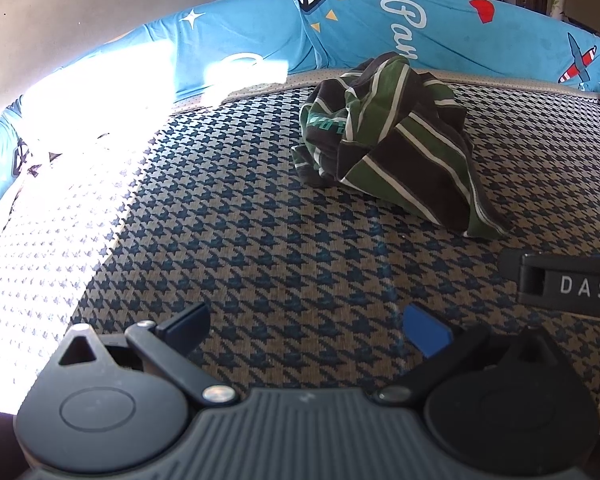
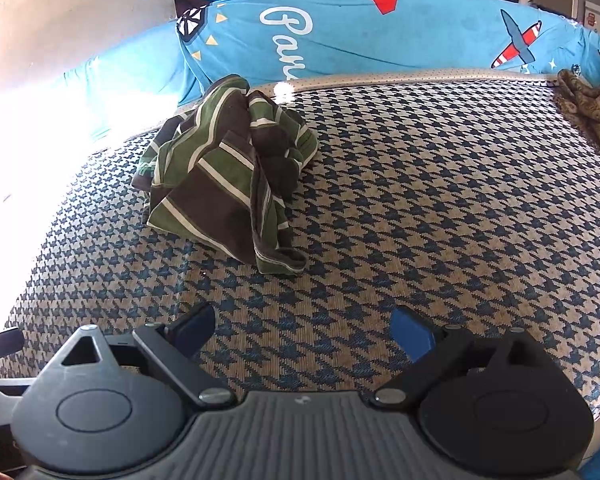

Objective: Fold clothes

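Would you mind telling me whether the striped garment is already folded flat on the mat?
No, the striped garment lies in a crumpled heap on the houndstooth mat, untouched by either gripper.

The striped garment (image 1: 392,136) is soft knit cloth, matt and heavily rumpled. Under it the houndstooth bedcover (image 1: 260,240) is a coarse, ribbed weave — rough-looking, dull. The blue printed bolster (image 1: 380,28) looks like smooth cotton. The left gripper (image 1: 306,330) and the right gripper (image 2: 304,330) are matt black plastic with shiny metal rivets, on ridged grey bases.
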The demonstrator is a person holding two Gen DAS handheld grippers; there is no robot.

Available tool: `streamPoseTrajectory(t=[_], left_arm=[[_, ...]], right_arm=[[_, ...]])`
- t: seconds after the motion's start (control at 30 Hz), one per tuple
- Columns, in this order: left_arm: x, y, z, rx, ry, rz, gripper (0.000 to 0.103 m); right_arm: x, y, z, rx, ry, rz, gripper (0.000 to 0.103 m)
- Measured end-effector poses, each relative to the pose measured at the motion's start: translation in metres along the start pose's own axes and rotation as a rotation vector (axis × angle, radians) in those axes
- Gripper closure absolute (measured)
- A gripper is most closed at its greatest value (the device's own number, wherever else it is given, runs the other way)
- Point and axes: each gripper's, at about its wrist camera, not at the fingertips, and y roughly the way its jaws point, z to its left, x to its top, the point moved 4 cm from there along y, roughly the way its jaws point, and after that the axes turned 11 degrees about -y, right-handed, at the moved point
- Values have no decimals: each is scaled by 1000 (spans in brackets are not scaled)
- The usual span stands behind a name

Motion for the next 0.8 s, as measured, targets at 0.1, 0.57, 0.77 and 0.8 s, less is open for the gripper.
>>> streamPoseTrajectory(t=[0.1, 0.57, 0.77, 0.8], left_arm=[[0, 0, 0, 0, -3, 2, 0], [0, 2, -2, -13, -3, 8, 0], [1, 2, -3, -19, -1, 8, 0], [1, 2, -2, -20, 0, 8, 0]], right_arm=[[0, 0, 1, -5, -2, -1, 8], [-1, 3, -6, -39, 27, 14, 8], [0, 3, -8, -45, 41, 13, 8], [0, 3, -8, -44, 41, 13, 8]])
